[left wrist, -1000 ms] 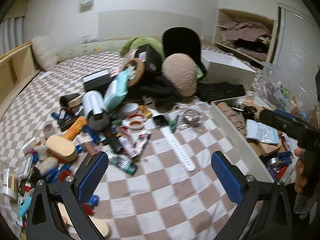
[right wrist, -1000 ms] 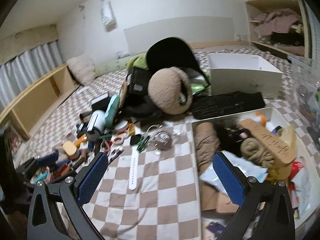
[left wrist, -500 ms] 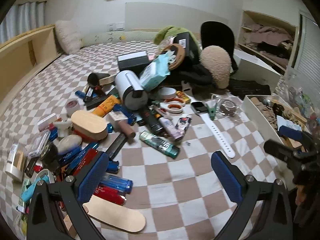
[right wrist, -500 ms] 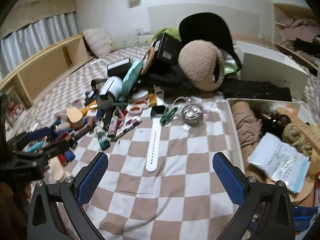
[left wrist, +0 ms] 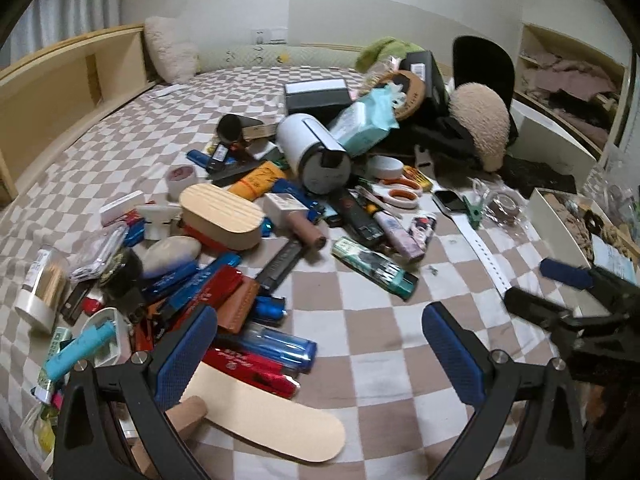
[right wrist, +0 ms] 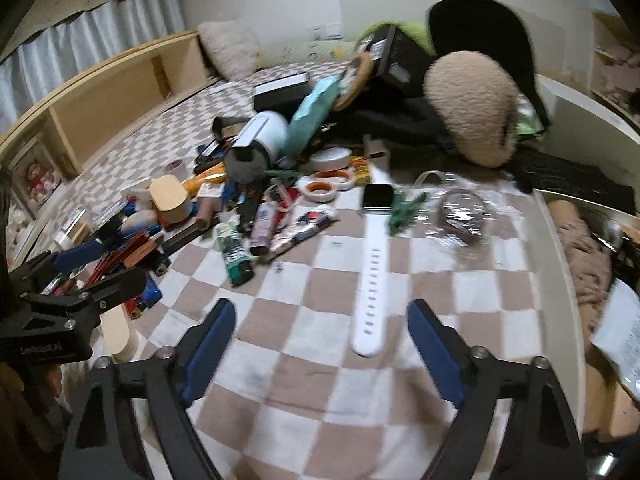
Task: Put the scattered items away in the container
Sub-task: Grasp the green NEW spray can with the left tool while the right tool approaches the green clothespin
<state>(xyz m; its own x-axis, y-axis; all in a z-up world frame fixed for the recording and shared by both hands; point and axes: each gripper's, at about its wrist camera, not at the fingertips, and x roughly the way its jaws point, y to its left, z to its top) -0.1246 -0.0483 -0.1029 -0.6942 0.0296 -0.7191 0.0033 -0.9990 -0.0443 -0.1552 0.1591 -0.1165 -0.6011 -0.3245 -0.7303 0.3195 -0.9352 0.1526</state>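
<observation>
White container (right wrist: 560, 264) holds rolled beige cloth (right wrist: 580, 248) and paper (right wrist: 620, 332).

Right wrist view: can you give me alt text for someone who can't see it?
The right gripper, jaws open and empty, hovers over a checkered bedspread just short of a white smartwatch. A heap of clutter lies behind and left, the left gripper at far left, and a part-filled container at right.

Bare checked bed cover (left wrist: 372, 344) lies open in front; the clutter pile (left wrist: 248, 216) blocks the left, the box (right wrist: 560, 280) the right.
</observation>
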